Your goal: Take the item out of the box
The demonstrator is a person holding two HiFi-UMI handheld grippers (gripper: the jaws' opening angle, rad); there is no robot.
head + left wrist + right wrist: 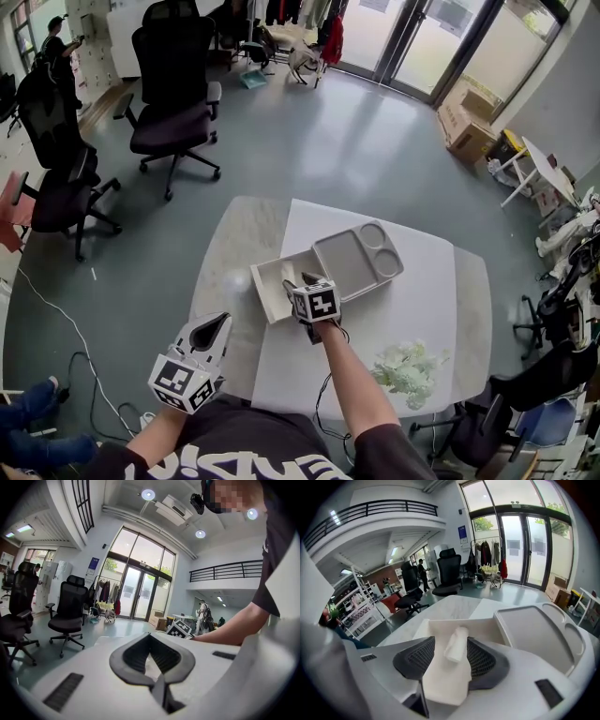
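Observation:
An open white box (266,292) lies on the table, its grey moulded lid (361,259) folded out to the right. In the right gripper view a small white rolled item (457,643) lies inside the box (436,626), next to the lid (536,630). My right gripper (298,279) reaches into the box. It (451,654) is open, with the item between its pads; the left pad stands clear of it. My left gripper (224,322) hangs near my body, off the table's left front. Its jaws (150,641) are shut and hold nothing.
The white table (427,281) also carries a small white ball (236,279) left of the box and a bunch of white flowers (409,367) at the front right. Black office chairs (176,94) stand beyond the table on the left; cardboard boxes (466,127) lie far right.

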